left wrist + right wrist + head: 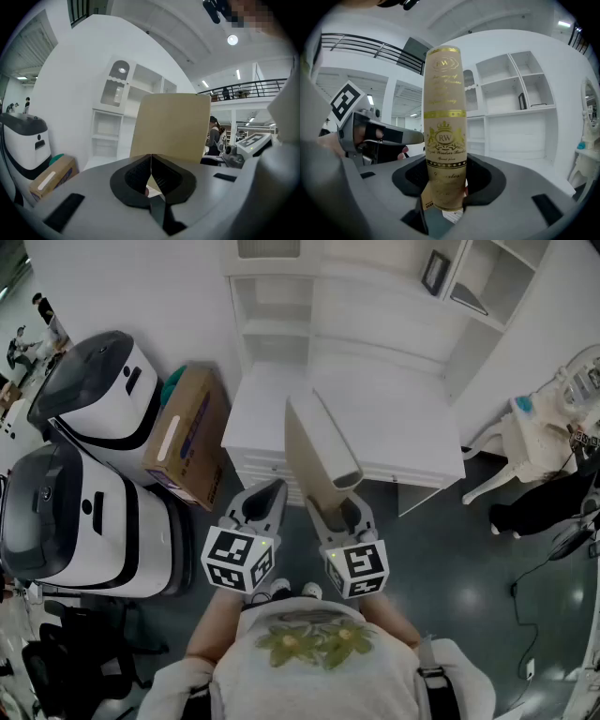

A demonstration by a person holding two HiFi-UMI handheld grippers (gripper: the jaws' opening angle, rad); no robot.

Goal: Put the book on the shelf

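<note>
A beige book (319, 448) with a gold-printed spine (444, 122) stands upright in my right gripper (339, 507), which is shut on its lower end (443, 187). It hangs in front of the white shelf unit (375, 306), over the low white cabinet top (403, 418). My left gripper (265, 495) sits just left of the book, its jaws shut together on nothing (151, 165). The book's plain cover (171, 126) fills the middle of the left gripper view. Open shelf compartments (520, 108) show behind the spine.
Two white and grey machines (98, 390) (75, 521) and a cardboard box (187, 437) stand on the left. At the right are a white stand (511, 442) and dark cables on the floor (548, 502). A picture frame (434, 273) sits on an upper shelf.
</note>
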